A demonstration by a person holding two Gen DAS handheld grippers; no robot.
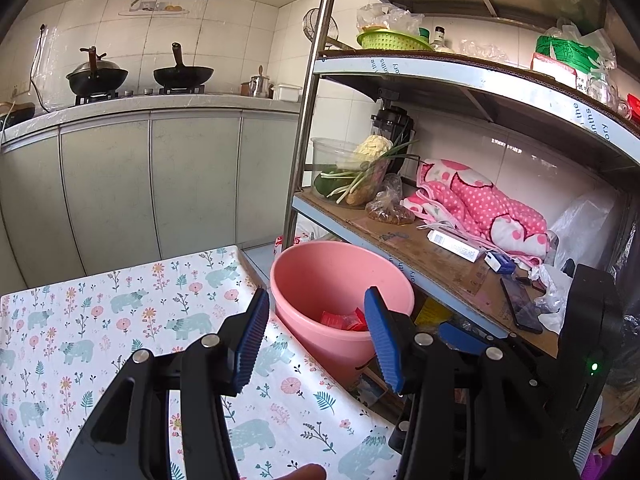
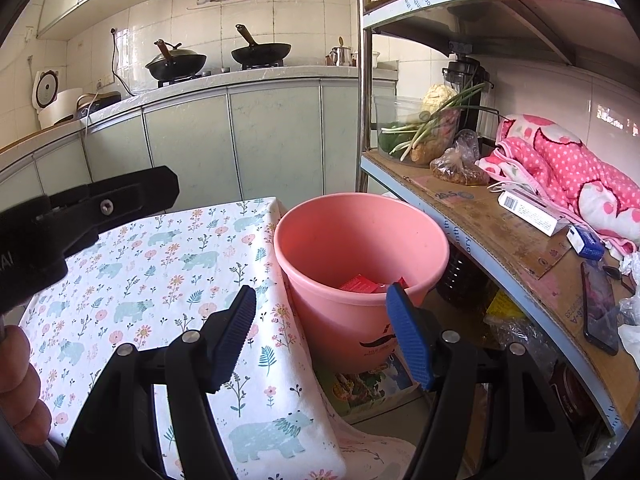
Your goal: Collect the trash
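**Both grippers spread wide over table edge, red wrappers already in pink bucket**

Kitchen cabinets (image 2: 240, 136) fill the upper left of both views, with two black woks (image 2: 260, 52) on the counter above them. At right stands a metal shelf rack (image 2: 516, 240) bearing a pink dotted cloth (image 2: 568, 160), a bin of vegetables (image 2: 420, 128) and a dark phone (image 2: 600, 308).

Lower left lies a table under a bear-and-flower cloth (image 2: 168, 264). Just beside its right edge, between table and rack, stands the pink bucket (image 2: 360, 240); red wrappers (image 2: 360, 284) lie at its bottom.

In the right wrist view, the right gripper (image 2: 320, 332) has its blue-padded jaws wide apart with nothing between them; the bucket sits just above and between its fingertips, the wrappers slightly above the right pad. In the left wrist view, the left gripper (image 1: 316, 340) is likewise spread and empty, the bucket rising between its pads, with red wrappers (image 1: 344, 320) near the right pad.
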